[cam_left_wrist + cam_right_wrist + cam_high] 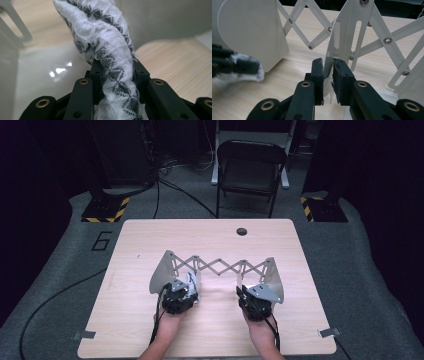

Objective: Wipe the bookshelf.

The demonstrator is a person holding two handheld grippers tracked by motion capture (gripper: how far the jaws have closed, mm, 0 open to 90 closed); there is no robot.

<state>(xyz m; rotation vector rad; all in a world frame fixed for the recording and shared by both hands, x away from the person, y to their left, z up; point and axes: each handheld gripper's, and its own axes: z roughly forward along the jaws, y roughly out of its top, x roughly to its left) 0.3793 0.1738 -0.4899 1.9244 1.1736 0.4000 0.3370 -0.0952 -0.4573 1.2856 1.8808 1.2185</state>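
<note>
A white folding rack, made of two end plates joined by a scissor lattice, stands on a light wooden table, stretched out from left to right across its middle. The right gripper sits at the near edge of the rack's right end plate. In the right gripper view its two black jaws are closed on the thin edge of that plate, one pad on each face, with only the sheet's thickness between them; the plate rises upright from the jaws and the lattice arms run off to both sides behind it. The left gripper sits just in front of the rack's left end plate. It holds a white cloth with a grey zigzag pattern: in the left gripper view the cloth is bunched into a thick roll that passes up between the jaws, which are closed part way and press it from both sides. The free end of the cloth stands above the jaw tips, next to the pale glossy plate surface; whether cloth and plate touch cannot be told. In the right gripper view the left gripper with its cloth lies at the far left, low against the left plate. The two grippers are well apart, one at each end of the rack, and the person's hands enter from the near table edge.
</note>
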